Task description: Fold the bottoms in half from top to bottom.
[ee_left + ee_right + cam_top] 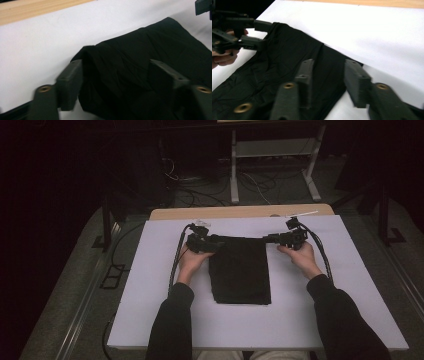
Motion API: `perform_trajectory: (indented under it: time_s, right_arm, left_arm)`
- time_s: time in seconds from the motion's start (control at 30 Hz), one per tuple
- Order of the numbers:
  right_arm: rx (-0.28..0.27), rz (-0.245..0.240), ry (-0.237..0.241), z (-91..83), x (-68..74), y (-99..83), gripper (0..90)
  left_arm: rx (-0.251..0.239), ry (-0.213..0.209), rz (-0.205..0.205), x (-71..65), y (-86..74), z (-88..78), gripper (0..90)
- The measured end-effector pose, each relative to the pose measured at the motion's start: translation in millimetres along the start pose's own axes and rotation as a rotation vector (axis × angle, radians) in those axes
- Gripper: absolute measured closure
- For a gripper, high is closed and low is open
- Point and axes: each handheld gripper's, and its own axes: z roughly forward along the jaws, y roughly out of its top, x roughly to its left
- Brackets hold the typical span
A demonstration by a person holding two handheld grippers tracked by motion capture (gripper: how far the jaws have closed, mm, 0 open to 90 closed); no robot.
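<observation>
- A table [320, 285] with a white top carries everything; a strip of bare wood shows along its far edge.
- A black cloth [240, 270], folded into a tall rectangle, lies flat at the middle of the table. Its long axis runs from the person's side toward the far edge.
- The left hand [192, 260] and right hand [302, 256] rest on the table either side of the cloth's far end, about equally near it.
- The left tongs [214, 243] point inward at the cloth's far left corner. In the left gripper view the jaws stand wide, the corner between them, the pads not pressing on it.
- The right tongs [270, 239] point inward at the far right corner. In the right gripper view the jaws stand partly apart astride that edge, gripping nothing.
- Judged from this, the fold looks set down and released; the cloth lies between the two tongs, so any next grasp begins at these far corners.
</observation>
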Motion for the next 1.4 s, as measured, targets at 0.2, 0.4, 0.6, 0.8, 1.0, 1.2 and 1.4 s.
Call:
perform_trajectory:
  time_s: [0.2,0.4,0.6,0.8,1.0,1.2,1.4]
  right_arm:
    - [-0.017,-0.023,0.004,-11.6,0.3,-6.1,43.4]
    - [-0.032,-0.044,-0.007,-20.9,5.3,-11.6,28.8]
    - [-0.036,-0.065,-0.012,-28.4,11.4,-17.3,11.6]
    - [-0.040,-0.068,-0.021,-37.3,16.3,-21.3,1.5]
    - [-0.037,-0.073,-0.033,-46.7,19.4,-25.6,1.4]
    - [-0.044,-0.073,-0.038,-53.2,21.1,-32.5,1.3]
    - [-0.047,-0.079,-0.039,-61.4,26.4,-37.8,1.3]
  left_arm:
    - [-0.029,-0.024,-0.025,2.5,-7.0,-8.4,9.2]
    - [-0.041,-0.051,-0.022,0.2,-9.0,-17.8,0.8]
    - [-0.057,-0.053,-0.018,-2.8,-14.3,-26.2,0.0]
    - [-0.088,-0.051,-0.017,-4.8,-16.3,-38.3,0.0]
    - [-0.106,-0.048,-0.015,-4.2,-19.3,-50.8,0.0]
    - [-0.127,-0.044,-0.021,-3.6,-24.1,-63.6,0.0]
    - [-0.142,-0.038,-0.019,-2.7,-30.2,-74.5,0.0]
